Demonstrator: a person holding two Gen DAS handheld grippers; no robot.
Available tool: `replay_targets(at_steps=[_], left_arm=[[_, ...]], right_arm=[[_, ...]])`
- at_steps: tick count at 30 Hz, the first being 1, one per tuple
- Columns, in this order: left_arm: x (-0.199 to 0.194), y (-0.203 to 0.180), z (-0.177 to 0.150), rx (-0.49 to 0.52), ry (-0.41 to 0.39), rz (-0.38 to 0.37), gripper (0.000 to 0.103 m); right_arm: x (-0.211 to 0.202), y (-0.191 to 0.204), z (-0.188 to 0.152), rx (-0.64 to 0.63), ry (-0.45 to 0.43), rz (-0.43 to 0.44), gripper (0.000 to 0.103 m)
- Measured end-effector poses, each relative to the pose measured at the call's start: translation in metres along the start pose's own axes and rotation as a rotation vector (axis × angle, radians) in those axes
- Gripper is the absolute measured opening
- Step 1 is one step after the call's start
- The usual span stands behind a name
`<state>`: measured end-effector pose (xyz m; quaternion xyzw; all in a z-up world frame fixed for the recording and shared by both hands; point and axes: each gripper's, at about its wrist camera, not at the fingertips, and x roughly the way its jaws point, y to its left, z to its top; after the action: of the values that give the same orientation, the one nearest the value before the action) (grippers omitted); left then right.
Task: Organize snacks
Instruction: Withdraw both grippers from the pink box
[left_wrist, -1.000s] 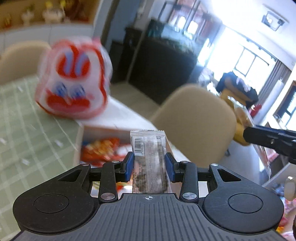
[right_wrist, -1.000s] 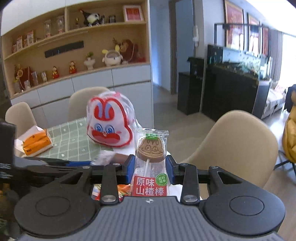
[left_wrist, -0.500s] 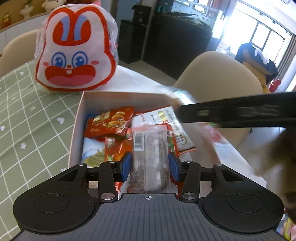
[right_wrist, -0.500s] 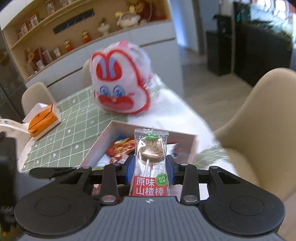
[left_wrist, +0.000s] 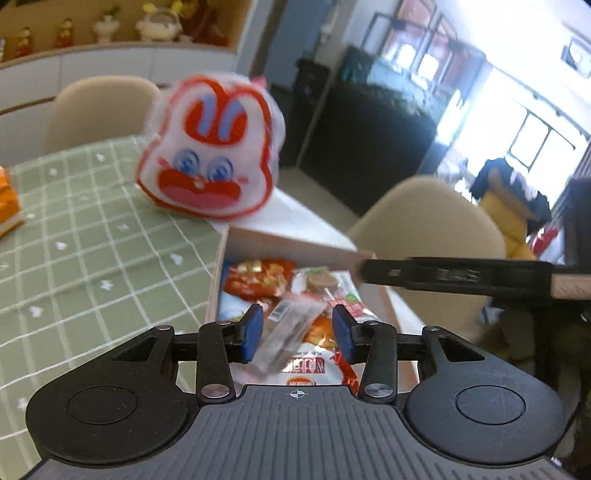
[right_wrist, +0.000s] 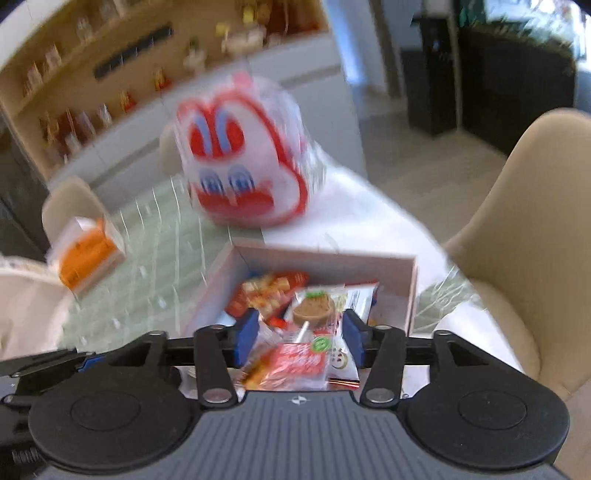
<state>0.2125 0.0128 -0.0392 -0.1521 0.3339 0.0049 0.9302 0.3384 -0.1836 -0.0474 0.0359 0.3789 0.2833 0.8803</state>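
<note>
A shallow pale box (left_wrist: 288, 242) (right_wrist: 412, 284) on the table holds several snack packets. My left gripper (left_wrist: 297, 332) is open over the box; the clear dark snack bar (left_wrist: 286, 341) is tilted and blurred between its blue pads, falling loose. My right gripper (right_wrist: 299, 334) is open above the box; the hawthorn lollipop packet (right_wrist: 314, 314) lies loose between its pads on the other snacks. The right gripper's finger (left_wrist: 454, 275) reaches over the box's right edge in the left wrist view.
A red and white rabbit-face bag (left_wrist: 210, 155) (right_wrist: 245, 162) stands behind the box on the green checked tablecloth (left_wrist: 81, 236). An orange tissue box (right_wrist: 88, 251) is at the left. Beige chairs (left_wrist: 432, 221) (right_wrist: 535, 229) stand at the table's right side.
Both grippers have opened over the box. The snack bar has slipped from the left pads and tilted; the lollipop packet has dropped from the right pads onto the snacks.
</note>
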Motion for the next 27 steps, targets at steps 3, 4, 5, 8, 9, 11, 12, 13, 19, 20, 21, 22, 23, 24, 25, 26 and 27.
replay_targets(at_steps=[3, 4, 5, 8, 9, 11, 12, 13, 19, 20, 21, 22, 23, 24, 25, 26, 27], left_arm=[[-0.036, -0.002, -0.003, 0.020, -0.025, 0.034, 0.046], [-0.049, -0.002, -0.006, 0.028, -0.024, 0.029, 0.046], [-0.059, -0.004, -0.010, 0.038, -0.020, 0.025, 0.046], [-0.089, -0.009, -0.028, 0.077, 0.002, 0.016, 0.044], [-0.097, -0.010, -0.036, 0.091, 0.018, 0.022, 0.042], [-0.111, -0.014, -0.053, 0.121, 0.040, 0.014, 0.031], [-0.118, -0.016, -0.061, 0.136, 0.045, 0.008, 0.026], [-0.125, -0.018, -0.070, 0.151, 0.049, 0.005, 0.022], [-0.160, -0.027, -0.098, 0.186, -0.007, 0.028, 0.016], [-0.164, -0.029, -0.098, 0.188, -0.017, 0.032, 0.016], [-0.168, -0.031, -0.099, 0.186, -0.030, 0.036, 0.016], [-0.171, -0.031, -0.099, 0.186, -0.035, 0.037, 0.016], [-0.174, -0.033, -0.100, 0.180, -0.034, 0.039, 0.016], [-0.175, -0.033, -0.101, 0.172, -0.029, 0.037, 0.016], [-0.175, -0.034, -0.102, 0.165, -0.019, 0.026, 0.016], [-0.176, -0.035, -0.102, 0.162, -0.011, 0.008, 0.016], [-0.177, -0.036, -0.103, 0.156, -0.008, -0.008, 0.016]], right_arm=[[-0.048, 0.018, -0.013, -0.002, -0.066, -0.047, 0.059], [-0.063, 0.026, -0.020, 0.002, -0.073, -0.069, 0.060], [-0.076, 0.032, -0.028, 0.009, -0.073, -0.087, 0.062], [-0.112, 0.052, -0.060, 0.028, -0.063, -0.116, 0.064], [-0.121, 0.057, -0.072, 0.029, -0.061, -0.113, 0.065], [-0.136, 0.069, -0.096, 0.027, -0.041, -0.119, 0.065], [-0.141, 0.075, -0.108, 0.028, -0.025, -0.131, 0.065], [-0.146, 0.081, -0.119, 0.027, -0.014, -0.141, 0.065], [-0.172, 0.107, -0.160, 0.000, -0.008, -0.178, 0.065], [-0.176, 0.110, -0.162, -0.003, -0.012, -0.189, 0.065], [-0.179, 0.111, -0.165, -0.002, -0.018, -0.197, 0.065], [-0.183, 0.111, -0.166, 0.004, -0.025, -0.196, 0.065], [-0.186, 0.111, -0.166, 0.013, -0.030, -0.189, 0.065], [-0.189, 0.110, -0.166, 0.019, -0.033, -0.185, 0.065], [-0.192, 0.110, -0.165, 0.024, -0.036, -0.183, 0.065], [-0.194, 0.110, -0.164, 0.022, -0.041, -0.181, 0.065], [-0.196, 0.111, -0.163, 0.013, -0.047, -0.182, 0.065]])
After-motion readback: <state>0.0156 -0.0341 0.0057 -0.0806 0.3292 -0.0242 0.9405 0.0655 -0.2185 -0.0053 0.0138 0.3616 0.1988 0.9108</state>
